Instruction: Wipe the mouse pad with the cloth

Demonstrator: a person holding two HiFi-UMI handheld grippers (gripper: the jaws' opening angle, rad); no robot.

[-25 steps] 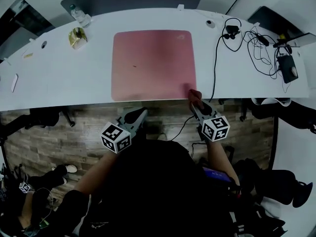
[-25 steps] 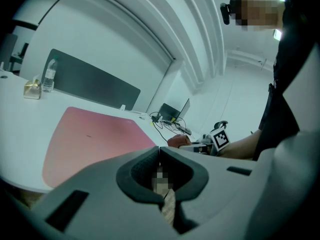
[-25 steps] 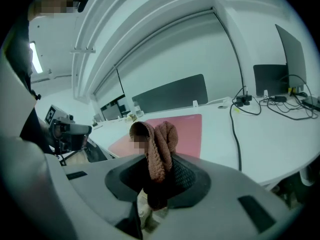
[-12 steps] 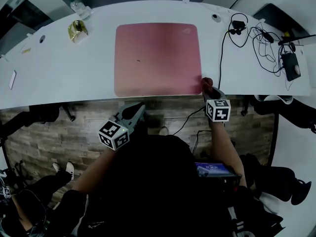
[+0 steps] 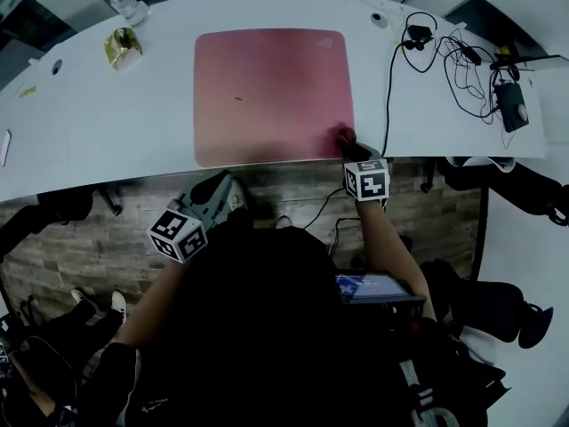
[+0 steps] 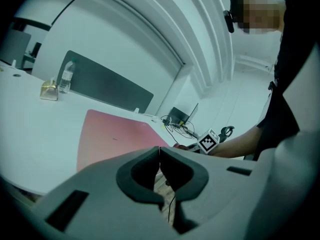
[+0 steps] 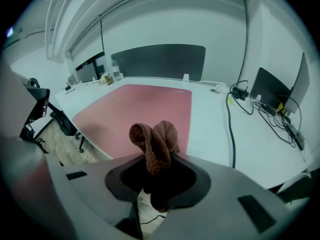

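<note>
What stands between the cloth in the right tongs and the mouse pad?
Nothing visible does. The right tongs are shut on the cloth at the near right corner of the mouse pad, whose surface is bare except for one tiny dark speck.

A bottle (image 5: 124,5), gold box (image 5: 123,47) and cables (image 5: 388,105) occupy the desk (image 5: 98,127).

Bunched brown cloth (image 7: 155,141) at pink mouse pad (image 5: 271,92) corner
</note>
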